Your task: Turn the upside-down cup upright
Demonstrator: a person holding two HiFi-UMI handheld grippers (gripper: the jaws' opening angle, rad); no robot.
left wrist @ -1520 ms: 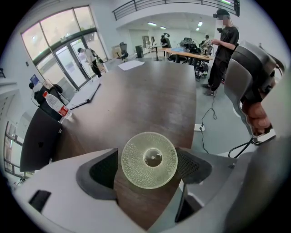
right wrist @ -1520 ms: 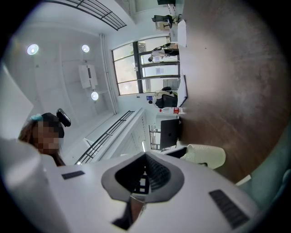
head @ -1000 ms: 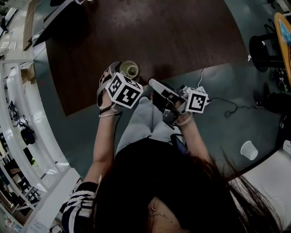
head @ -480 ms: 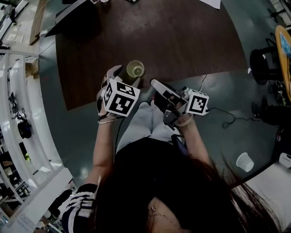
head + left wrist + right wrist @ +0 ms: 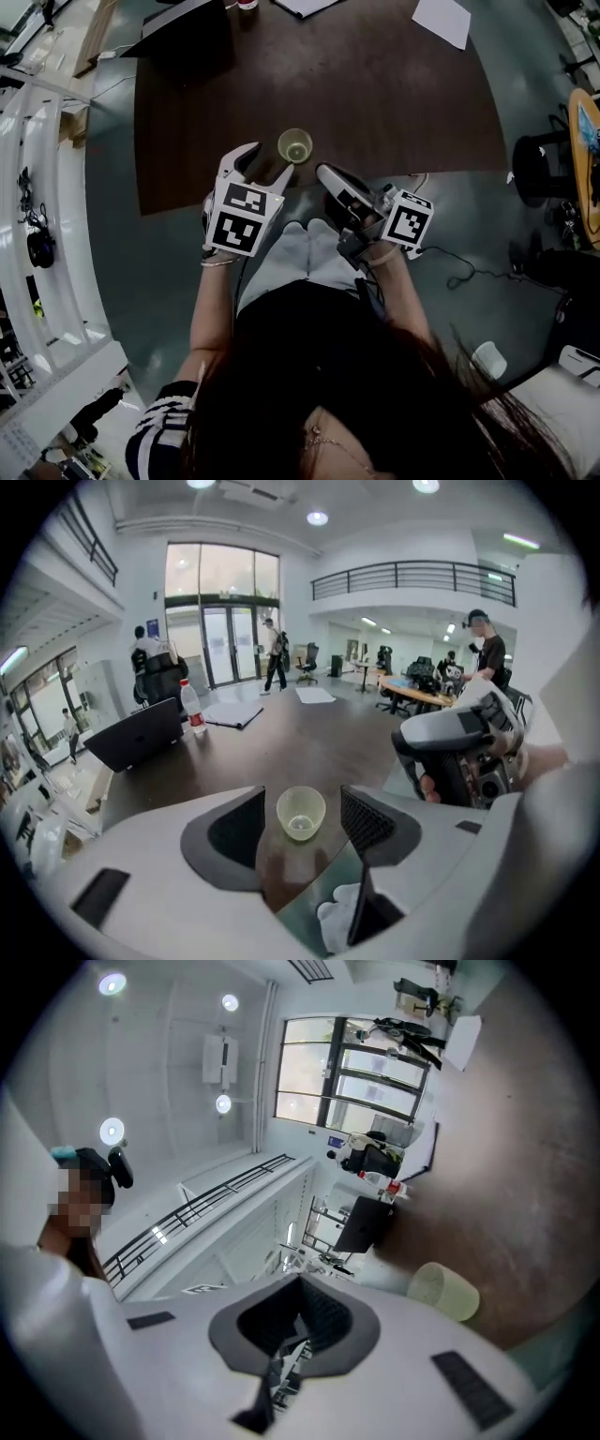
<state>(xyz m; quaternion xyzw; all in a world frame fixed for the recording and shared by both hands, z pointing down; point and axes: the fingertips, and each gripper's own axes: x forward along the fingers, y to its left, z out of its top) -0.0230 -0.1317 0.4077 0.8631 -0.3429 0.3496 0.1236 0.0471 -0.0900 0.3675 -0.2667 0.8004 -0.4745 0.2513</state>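
A pale translucent cup (image 5: 294, 146) stands upright, mouth up, on the dark wooden table (image 5: 375, 84) near its front edge. My left gripper (image 5: 265, 164) hovers just in front of the cup, apart from it. It is open, and its jaws have just been closing with nothing held. In the left gripper view the cup (image 5: 301, 813) shows beyond the black pads (image 5: 370, 822), untouched. My right gripper (image 5: 323, 174) is shut and empty, to the right of the cup. The right gripper view shows the cup (image 5: 442, 1291) off to the side of the closed jaws.
A closed laptop (image 5: 178, 33), a bottle (image 5: 192, 707), a notebook (image 5: 230, 714) and a sheet of paper (image 5: 441, 21) lie at the table's far side. On the floor at right are a black stool (image 5: 544, 155), a cable (image 5: 459, 272) and a white cup (image 5: 487, 359).
The left gripper has pulled back and up from the cup, rolled, and its jaws have narrowed. The cup stays upright on the table. The right gripper has barely shifted.
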